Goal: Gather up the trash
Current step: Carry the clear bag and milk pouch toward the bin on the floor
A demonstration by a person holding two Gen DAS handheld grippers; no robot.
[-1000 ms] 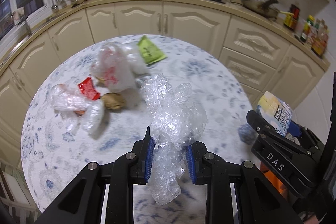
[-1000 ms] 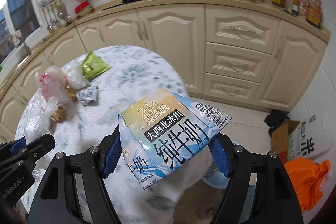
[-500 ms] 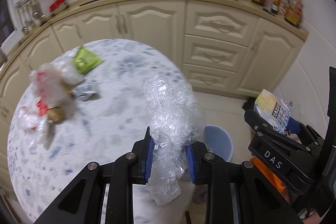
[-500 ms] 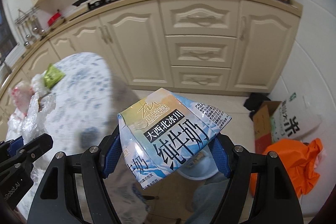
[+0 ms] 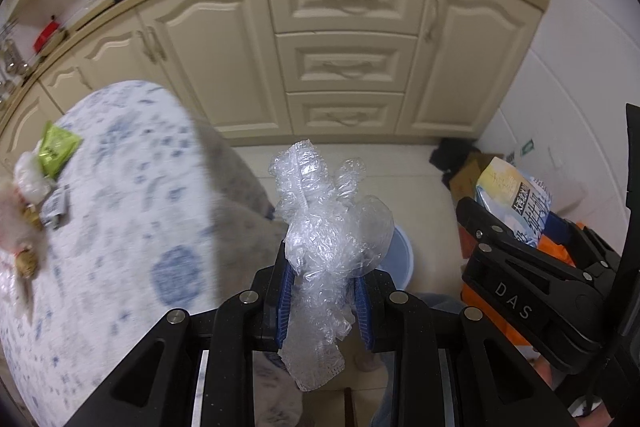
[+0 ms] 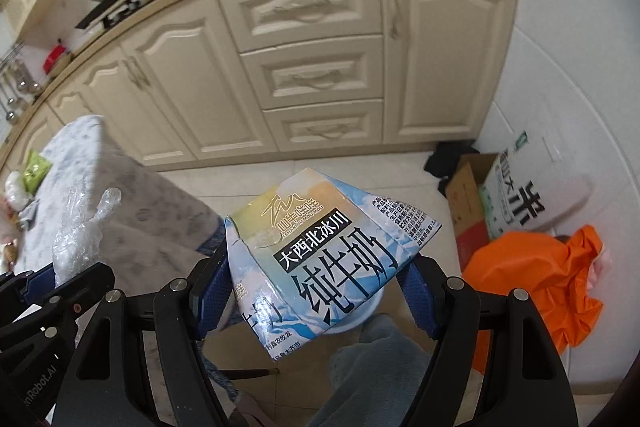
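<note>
Two pieces are picked up and on their way: the left gripper (image 5: 323, 301) is pinching a crumpled wad of clear wrap (image 5: 330, 227), and the right gripper (image 6: 316, 291) is clamped wide on a flattened milk carton (image 6: 320, 255), each pad against a side of it. Both hang over the floor beside the table (image 5: 120, 227), and the blue bin (image 5: 400, 255) sits right under them, peeking out at about 3 o'clock of the wrap. So I'd call it partway: nothing from this pair is dropped yet, and more waits on the table at roughly 9 o'clock of the wrap, a green packet (image 5: 58, 147), a small grey wrapper (image 5: 56, 205) and some bags at the very edge. Those bags are smeared and cut off, so I can't say how many there are. The bin's mouth is mostly hidden behind wrap and carton; whether it already holds anything I can't tell. In the right wrist view an orange bag (image 6: 536, 275) lies at 3 o'clock of the carton, purpose unclear
</note>
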